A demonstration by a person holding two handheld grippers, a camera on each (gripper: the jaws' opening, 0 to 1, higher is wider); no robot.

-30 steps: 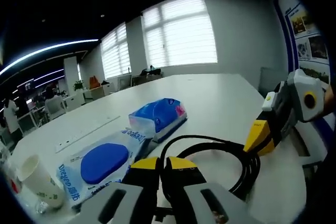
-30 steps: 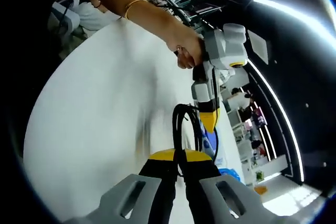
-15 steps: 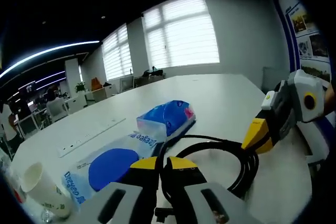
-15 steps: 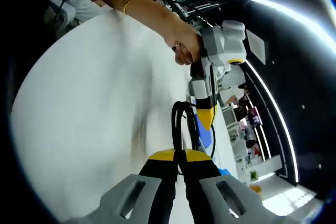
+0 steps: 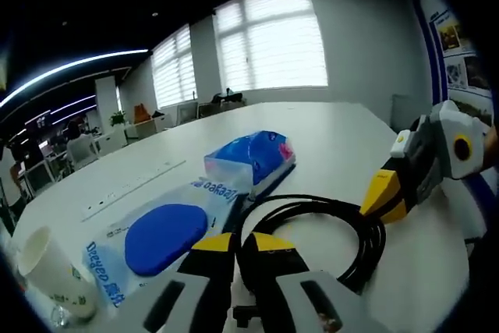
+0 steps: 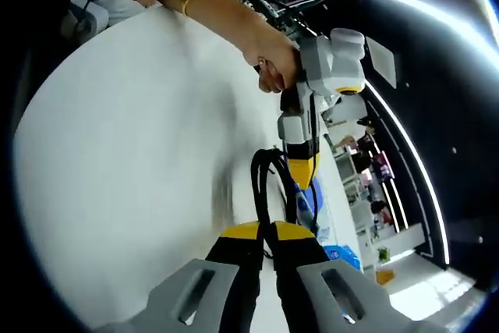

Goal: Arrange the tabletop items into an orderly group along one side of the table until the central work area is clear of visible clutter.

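Observation:
A coiled black cable (image 5: pixel 343 216) lies on the white table (image 5: pixel 335 138). In the left gripper view my left gripper (image 5: pixel 236 244) is shut on the near side of the coil. My right gripper (image 5: pixel 382 196) comes in from the right, shut on the coil's far side. In the right gripper view my right gripper (image 6: pixel 263 232) is shut on the cable (image 6: pixel 261 181). Beyond it a hand (image 6: pixel 273 64) holds the left gripper (image 6: pixel 301 171), tips down on the same coil. A wipes pack with a blue lid (image 5: pixel 160 235) and a blue tissue pack (image 5: pixel 253 154) lie left of the coil.
A paper cup (image 5: pixel 48 271) stands at the near left by the table's edge. A long power strip slot (image 5: pixel 132 189) runs along the table to the left. Bare white tabletop (image 6: pixel 132 154) stretches past the packs and beside the cable. Office desks and chairs stand beyond.
Both grippers stay shut on the cable. The views have shifted slightly with the hands, and the coil sits a little lower and wider in the left gripper view.

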